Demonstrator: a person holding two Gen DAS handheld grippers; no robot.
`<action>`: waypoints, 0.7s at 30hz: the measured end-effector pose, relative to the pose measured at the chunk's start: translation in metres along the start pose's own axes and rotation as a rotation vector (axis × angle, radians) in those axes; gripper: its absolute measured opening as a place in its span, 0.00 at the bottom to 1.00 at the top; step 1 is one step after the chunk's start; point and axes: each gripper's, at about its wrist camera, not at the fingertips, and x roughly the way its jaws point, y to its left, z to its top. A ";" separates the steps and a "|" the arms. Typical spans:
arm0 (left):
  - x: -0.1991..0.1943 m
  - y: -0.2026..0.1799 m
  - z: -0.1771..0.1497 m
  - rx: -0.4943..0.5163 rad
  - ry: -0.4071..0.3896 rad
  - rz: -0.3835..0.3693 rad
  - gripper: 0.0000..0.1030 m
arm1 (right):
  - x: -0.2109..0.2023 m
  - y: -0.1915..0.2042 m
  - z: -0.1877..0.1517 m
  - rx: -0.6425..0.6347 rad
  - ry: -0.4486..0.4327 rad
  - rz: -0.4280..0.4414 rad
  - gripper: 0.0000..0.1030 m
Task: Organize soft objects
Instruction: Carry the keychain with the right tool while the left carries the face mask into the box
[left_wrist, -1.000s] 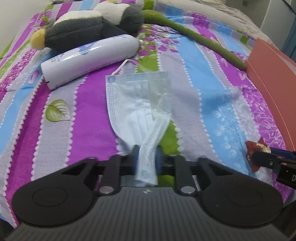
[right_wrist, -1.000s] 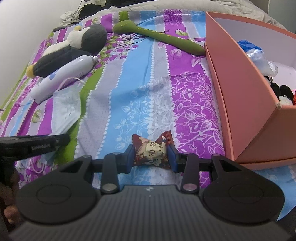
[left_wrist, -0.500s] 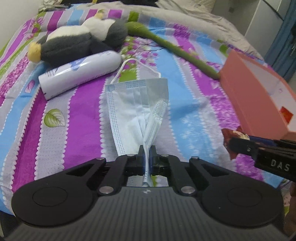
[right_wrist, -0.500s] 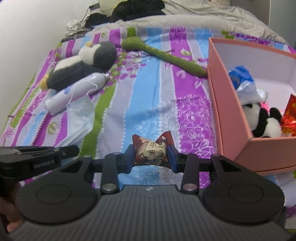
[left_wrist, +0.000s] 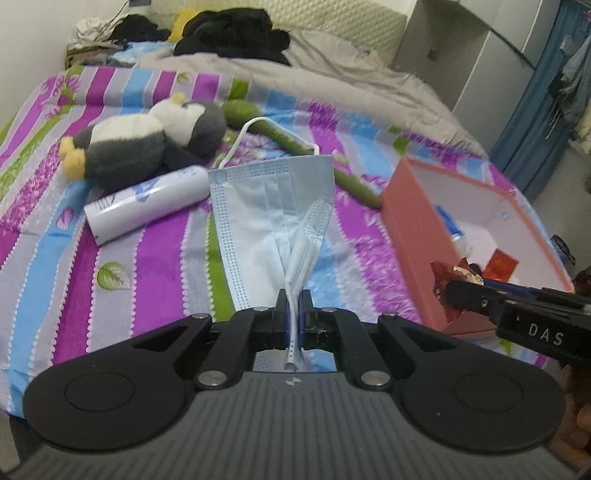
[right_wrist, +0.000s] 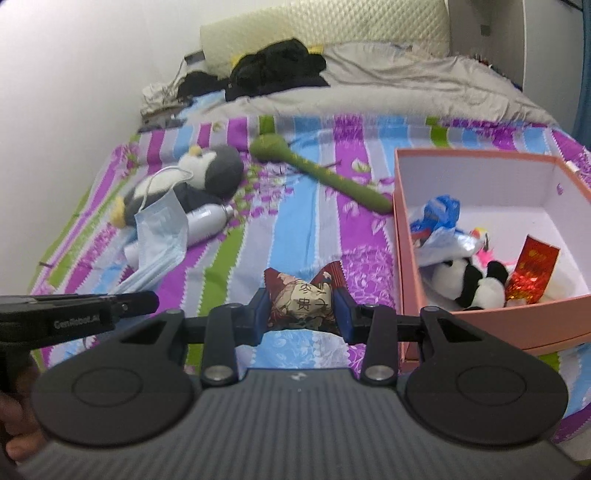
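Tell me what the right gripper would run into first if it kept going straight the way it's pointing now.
Likely the striped bedspread ahead of the right gripper, which is shut on a small patterned pouch. The line seems to pass left of the pink box; the green plush snake lies further on. Depth is hard to judge.

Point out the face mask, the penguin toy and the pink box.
face mask (left_wrist: 266, 206): left wrist view, middle of the pleated panel.
penguin toy (right_wrist: 218, 171): right wrist view, grey head.
pink box (right_wrist: 406, 258): right wrist view, left outer wall.
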 end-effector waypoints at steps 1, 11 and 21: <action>-0.006 -0.003 0.002 0.002 -0.008 -0.004 0.05 | -0.005 0.000 0.002 0.000 -0.009 -0.001 0.40; -0.045 -0.045 0.000 0.042 -0.026 -0.078 0.05 | -0.052 -0.009 0.003 0.018 -0.082 -0.014 0.40; -0.043 -0.112 -0.012 0.120 -0.002 -0.197 0.05 | -0.095 -0.051 -0.006 0.084 -0.122 -0.101 0.40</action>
